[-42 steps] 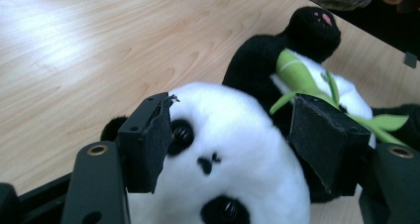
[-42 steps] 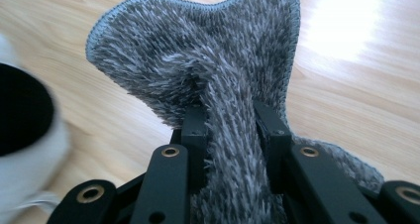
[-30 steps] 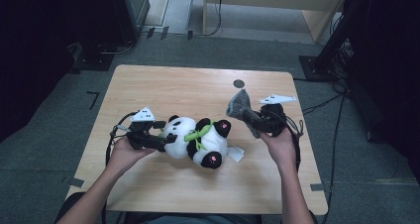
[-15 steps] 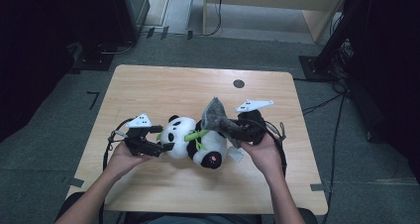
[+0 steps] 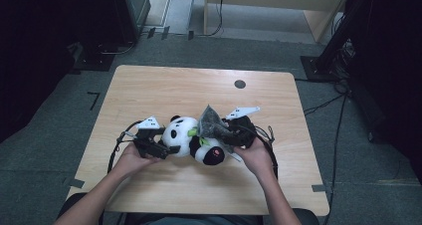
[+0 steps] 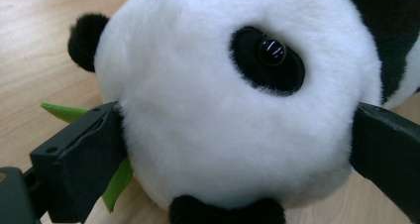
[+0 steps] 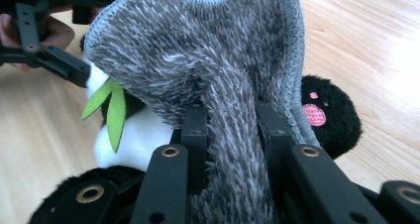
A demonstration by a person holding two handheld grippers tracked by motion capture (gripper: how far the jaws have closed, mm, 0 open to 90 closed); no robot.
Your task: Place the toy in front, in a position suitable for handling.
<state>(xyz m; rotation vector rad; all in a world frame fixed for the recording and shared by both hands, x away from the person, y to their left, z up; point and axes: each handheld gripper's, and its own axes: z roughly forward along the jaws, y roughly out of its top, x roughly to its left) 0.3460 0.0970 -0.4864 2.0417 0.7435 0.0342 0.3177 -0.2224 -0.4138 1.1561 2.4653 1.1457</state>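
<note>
Item: plush panda [image 5: 191, 138], black and white, lying on its side on the wooden desk [image 5: 164, 88], nearer the near edge than the far one and roughly midway between the left and right edges. Head towards the left edge, black foot with pink sole embroidery [image 7: 314, 114] towards the right. Green felt leaves [image 7: 111, 107] at its chest.

Item: grey fuzzy cloth [image 5: 211, 123], stitched hem, standing up in a bunched fold over the panda's body, touching it.

Item: left hand-held gripper [image 5: 166, 145], held in the person's left hand [image 5: 130, 158] at the panda's head. Jaws have just been opening and stand wide, one on either side of the white head [image 6: 233, 105]; in the left gripper view both jaws sit right at the fur, and whether they press on it cannot be told.

Item: right hand-held gripper [image 7: 230, 122], held in the person's right hand [image 5: 255, 158] on the panda's right-edge side. Jaws drawn close together and clamped on a gathered fold of the grey cloth, which fans out above them.

Item: small dark round mark [image 5: 240, 84] on the desk, towards the far edge, well apart from the panda
</note>
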